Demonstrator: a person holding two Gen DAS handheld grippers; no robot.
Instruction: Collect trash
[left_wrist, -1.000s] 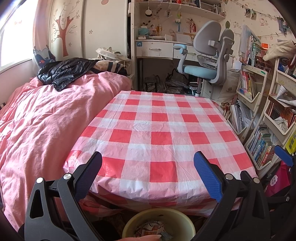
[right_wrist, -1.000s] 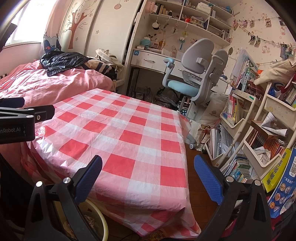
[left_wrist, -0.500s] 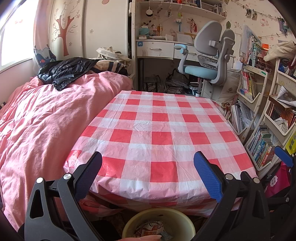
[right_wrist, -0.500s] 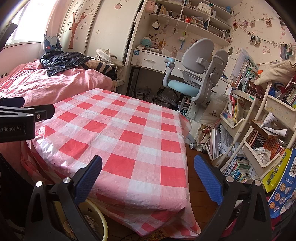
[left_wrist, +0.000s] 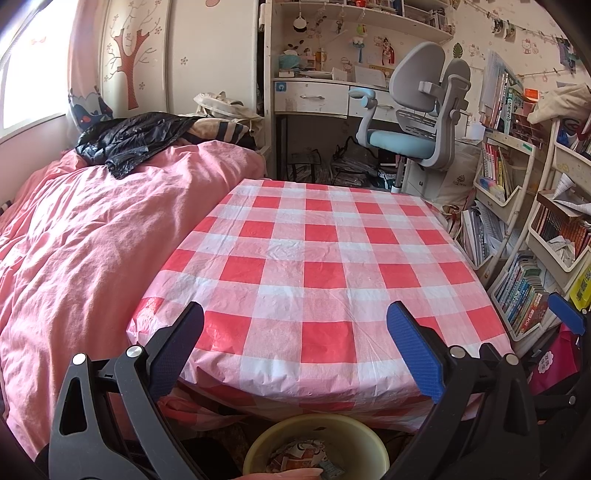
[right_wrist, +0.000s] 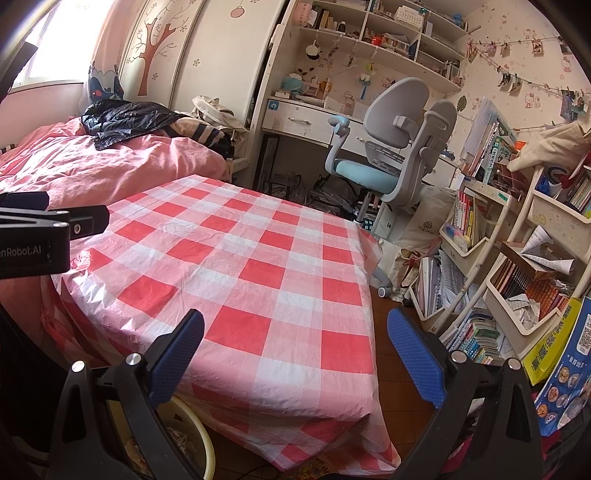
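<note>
We held both grippers, left (left_wrist: 295, 347) and right (right_wrist: 295, 347), spread and empty above the near table (left_wrist: 317, 258) edge, since the trash lay binned (left_wrist: 316, 443) below.

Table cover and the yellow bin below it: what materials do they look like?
Table cover: likely thin plastic sheet, red-and-white check, slightly glossy; fine crinkles and a dimpled texture catch the light, unlike woven cloth. Yellow bin: probably moulded plastic, smooth with a dull sheen and a rounded rim; only its top shows, with crumpled printed wrappers inside.
</note>
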